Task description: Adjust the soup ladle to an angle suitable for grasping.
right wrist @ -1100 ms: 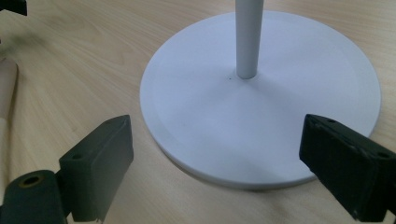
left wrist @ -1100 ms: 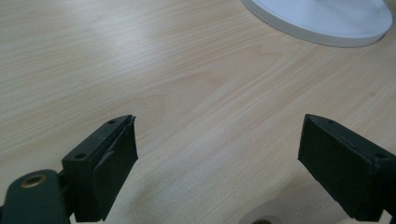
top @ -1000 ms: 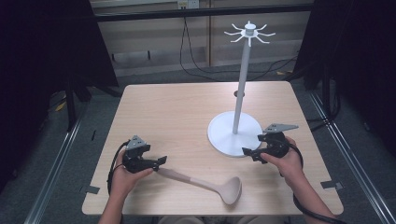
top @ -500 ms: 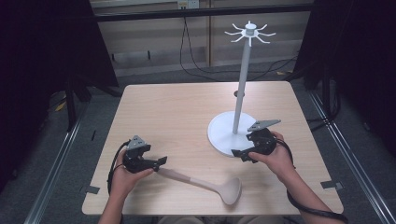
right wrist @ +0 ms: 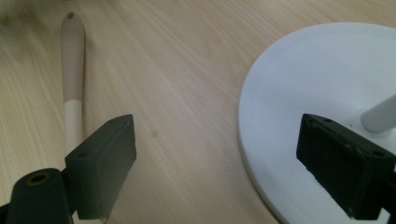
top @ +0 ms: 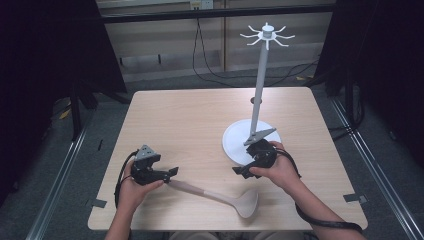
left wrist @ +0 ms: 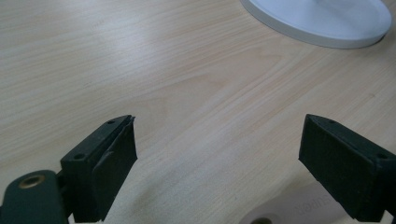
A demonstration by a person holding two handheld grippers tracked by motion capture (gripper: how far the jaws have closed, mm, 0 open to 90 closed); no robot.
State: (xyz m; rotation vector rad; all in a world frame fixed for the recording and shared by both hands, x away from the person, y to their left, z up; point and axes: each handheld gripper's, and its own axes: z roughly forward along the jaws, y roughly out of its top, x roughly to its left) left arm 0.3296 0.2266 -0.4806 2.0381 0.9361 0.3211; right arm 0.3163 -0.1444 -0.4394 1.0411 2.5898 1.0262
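A beige ladle [top: 215, 195] lies flat near the table's front edge, bowl to the right. My left gripper [top: 172, 172] rests open at its handle end; in the left gripper view [left wrist: 219, 140] the handle tip [left wrist: 299, 207] lies low between the jaws, untouched. My right gripper [top: 239, 171] is open at the front rim of the white stand's round base [top: 235, 137], pointing left. The right gripper view [right wrist: 217, 135] has the ladle handle [right wrist: 72, 60] on the left and the base [right wrist: 317, 93] on the right.
The stand's thin pole [top: 258, 95] rises from the base to a ring of hooks [top: 266, 36], all bare. The wooden table [top: 200, 120] is bare across its left and back. Dark curtains and cables lie beyond the far edge.
My right gripper has moved left along the front of the stand base, toward the ladle. The left gripper and the ladle have stayed put.
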